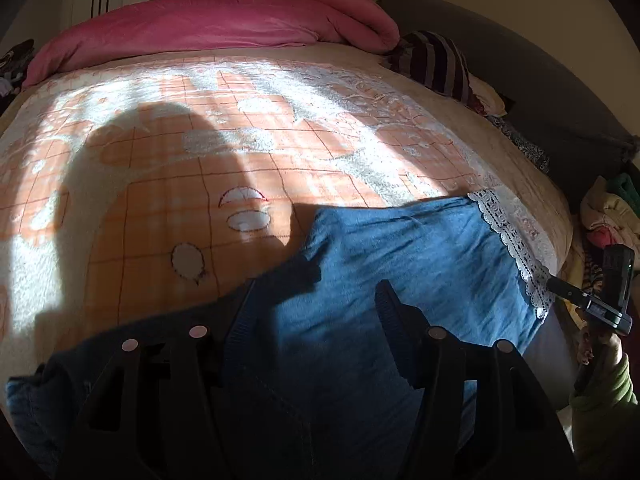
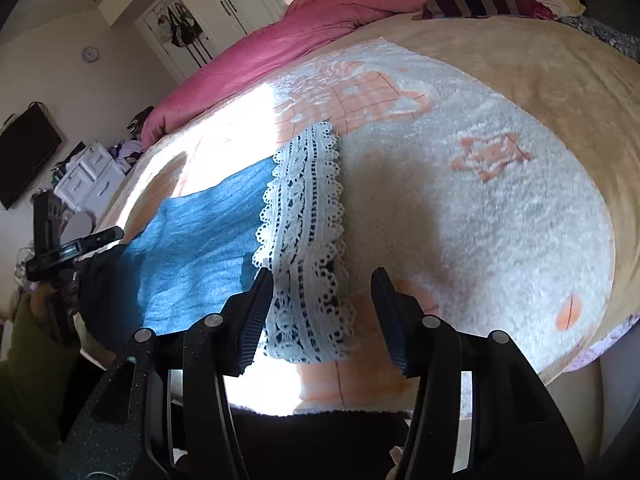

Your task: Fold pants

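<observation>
1. Two grippers hang over the near edge of the bed, each in one of the person's hands, and neither holds anything.
2. Left gripper (image 1: 316, 300): its jaws stand apart above the blue pants (image 1: 400, 264), and no pad presses on the cloth.
3. Right gripper (image 2: 322, 280): its jaws are parted too, over the white lace hem (image 2: 304, 240), with the lace lying loose below them.
4. From the left wrist view the right gripper shows at the far right, held by a hand (image 1: 600, 354) in a green sleeve (image 1: 604, 404).
5. Those pants lie flat across the near side of the blanket (image 1: 160, 184), an orange-and-white checked one, partly in sunlight and partly in shadow, lace end toward the right gripper.
6. Along the far side sit a rolled pink duvet (image 1: 224, 24) and a striped pillow (image 1: 436, 60).
</observation>
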{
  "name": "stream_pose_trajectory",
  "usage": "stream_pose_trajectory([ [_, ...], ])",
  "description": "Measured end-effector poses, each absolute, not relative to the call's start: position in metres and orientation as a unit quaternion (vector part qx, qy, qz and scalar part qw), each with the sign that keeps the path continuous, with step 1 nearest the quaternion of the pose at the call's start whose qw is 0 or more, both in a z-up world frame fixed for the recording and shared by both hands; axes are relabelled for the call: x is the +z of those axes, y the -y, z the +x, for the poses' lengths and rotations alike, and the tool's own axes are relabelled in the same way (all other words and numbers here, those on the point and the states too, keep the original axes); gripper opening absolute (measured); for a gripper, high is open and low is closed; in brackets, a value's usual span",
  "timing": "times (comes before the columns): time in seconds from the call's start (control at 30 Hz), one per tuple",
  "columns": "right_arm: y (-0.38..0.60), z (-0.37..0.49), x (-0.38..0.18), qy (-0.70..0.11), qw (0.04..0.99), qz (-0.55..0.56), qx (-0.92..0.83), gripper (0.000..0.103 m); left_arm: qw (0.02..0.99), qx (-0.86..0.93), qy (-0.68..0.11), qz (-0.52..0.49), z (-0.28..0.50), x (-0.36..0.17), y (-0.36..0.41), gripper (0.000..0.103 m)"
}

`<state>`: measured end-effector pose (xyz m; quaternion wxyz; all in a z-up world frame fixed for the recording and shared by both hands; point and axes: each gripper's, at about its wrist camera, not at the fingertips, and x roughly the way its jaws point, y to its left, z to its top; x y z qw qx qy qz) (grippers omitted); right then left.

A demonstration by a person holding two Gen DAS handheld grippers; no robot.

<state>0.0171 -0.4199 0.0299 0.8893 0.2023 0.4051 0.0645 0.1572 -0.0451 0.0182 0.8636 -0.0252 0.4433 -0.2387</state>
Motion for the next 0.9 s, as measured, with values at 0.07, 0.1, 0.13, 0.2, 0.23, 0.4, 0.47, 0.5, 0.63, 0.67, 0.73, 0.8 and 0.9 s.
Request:
stream_pose_trajectory([
  [0.07,0.418,0.014,0.025,-0.409,0.885,0.211,0.071,0.044,0.862,-0.232,-0.45,-0.022,0.143,0.013,0.041,0.059],
  [0.1,0.415,0.013,0.021,-0.414,0.882,0.212,0.077,0.043,0.862,-0.226,-0.453,-0.016,0.137,0.01,0.04,0.059],
  [0.13,0.41,0.013,0.018,-0.42,0.88,0.206,0.081,0.042,0.862,-0.217,-0.458,-0.009,0.131,0.005,0.039,0.059],
  [0.2,0.397,0.012,0.016,-0.428,0.883,0.175,0.08,0.037,0.858,-0.201,-0.474,-0.004,0.127,-0.007,0.037,0.059],
  [0.23,0.392,0.011,0.017,-0.43,0.886,0.157,0.078,0.028,0.855,-0.195,-0.481,-0.005,0.127,-0.014,0.035,0.059],
  [0.4,0.382,0.003,0.021,-0.428,0.893,0.121,0.073,0.017,0.856,-0.187,-0.481,-0.022,0.129,-0.018,0.021,0.059],
  [0.47,0.384,-0.004,0.025,-0.423,0.898,0.11,0.057,0.012,0.86,-0.172,-0.479,-0.025,0.13,-0.017,0.013,0.059],
  [0.5,0.384,-0.007,0.026,-0.424,0.899,0.098,0.051,0.012,0.862,-0.168,-0.478,-0.026,0.131,-0.016,0.009,0.059],
  [0.63,0.384,-0.006,0.012,-0.436,0.895,0.089,0.042,0.014,0.858,-0.169,-0.483,-0.039,0.137,-0.019,-0.002,0.059],
  [0.67,0.385,-0.007,0.012,-0.435,0.895,0.091,0.041,0.015,0.858,-0.169,-0.483,-0.036,0.137,-0.019,-0.002,0.059],
  [0.73,0.387,-0.008,0.013,-0.437,0.894,0.095,0.035,0.022,0.858,-0.168,-0.484,-0.033,0.137,-0.019,-0.001,0.059],
  [0.8,0.39,-0.011,0.02,-0.435,0.896,0.093,0.021,0.034,0.859,-0.168,-0.483,-0.037,0.136,-0.016,0.0,0.059],
  [0.9,0.397,-0.02,0.04,-0.402,0.911,0.093,0.004,0.037,0.868,-0.177,-0.463,-0.031,0.132,-0.003,0.005,0.059],
])
